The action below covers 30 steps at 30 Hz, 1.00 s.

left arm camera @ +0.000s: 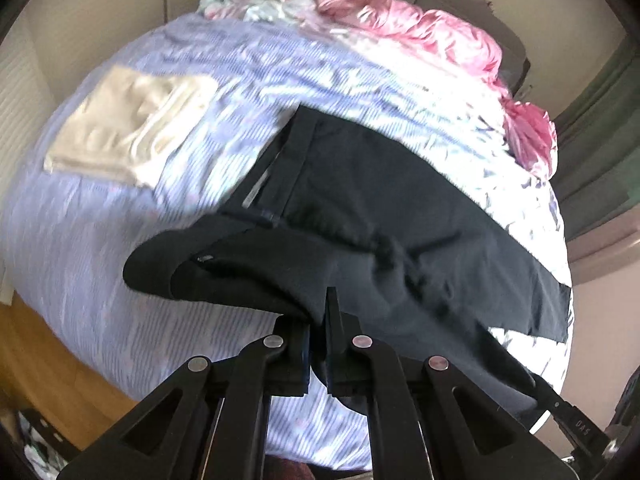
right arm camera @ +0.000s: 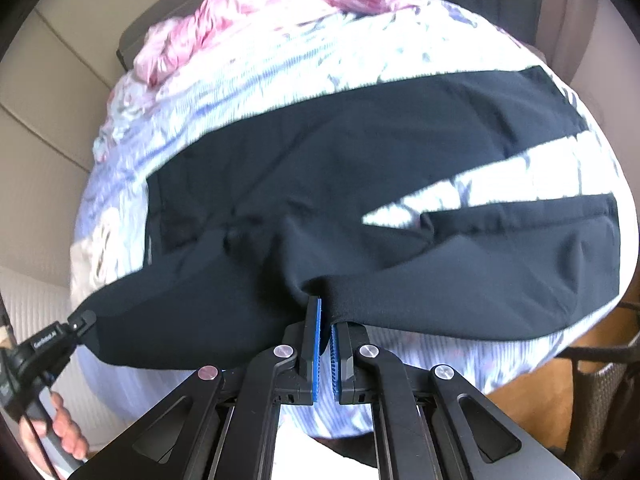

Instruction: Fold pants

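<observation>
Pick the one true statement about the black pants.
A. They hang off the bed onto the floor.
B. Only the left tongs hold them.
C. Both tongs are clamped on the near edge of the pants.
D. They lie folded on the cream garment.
C: the left tongs and the right tongs each pinch the near edge of the black pants, lifting it off the bed.

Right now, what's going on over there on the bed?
A person is folding a pair of black pants on a bed with a blue striped sheet. Each hand holds a tool: the left tool and the right tool are both shut on the pants' near edge, holding it off the sheet while the rest lies flat. A folded cream garment sits to one side, and pink bedding is bunched at the far end.
</observation>
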Each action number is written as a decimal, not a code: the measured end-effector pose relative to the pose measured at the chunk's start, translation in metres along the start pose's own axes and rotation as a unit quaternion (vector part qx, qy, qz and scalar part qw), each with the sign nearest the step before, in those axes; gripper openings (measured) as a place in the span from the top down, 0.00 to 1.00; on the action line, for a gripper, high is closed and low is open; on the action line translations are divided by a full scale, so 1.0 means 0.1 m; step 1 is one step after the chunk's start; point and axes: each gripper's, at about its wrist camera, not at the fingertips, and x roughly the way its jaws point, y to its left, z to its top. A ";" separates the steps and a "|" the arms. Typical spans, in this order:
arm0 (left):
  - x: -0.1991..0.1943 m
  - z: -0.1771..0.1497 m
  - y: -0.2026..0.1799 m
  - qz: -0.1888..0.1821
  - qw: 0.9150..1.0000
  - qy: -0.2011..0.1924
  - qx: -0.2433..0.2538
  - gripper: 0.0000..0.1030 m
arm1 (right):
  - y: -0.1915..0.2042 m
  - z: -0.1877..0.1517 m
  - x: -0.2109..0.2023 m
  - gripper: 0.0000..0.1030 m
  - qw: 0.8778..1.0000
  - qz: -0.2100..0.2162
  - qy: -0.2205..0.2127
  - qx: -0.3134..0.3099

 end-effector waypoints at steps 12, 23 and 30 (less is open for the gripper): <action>0.41 1.16 -0.75 0.004 0.998 -0.032 0.044 0.93 | 0.12 1.16 0.26 0.95 1.000 0.004 -0.020 0.017; 1.53 1.93 -1.07 0.048 0.997 0.010 0.065 0.93 | 0.19 2.22 1.31 0.95 0.999 -0.011 0.034 0.014; 2.21 2.24 -1.12 0.069 0.993 0.057 0.083 0.93 | 0.19 2.61 2.05 0.95 0.996 -0.023 0.081 0.012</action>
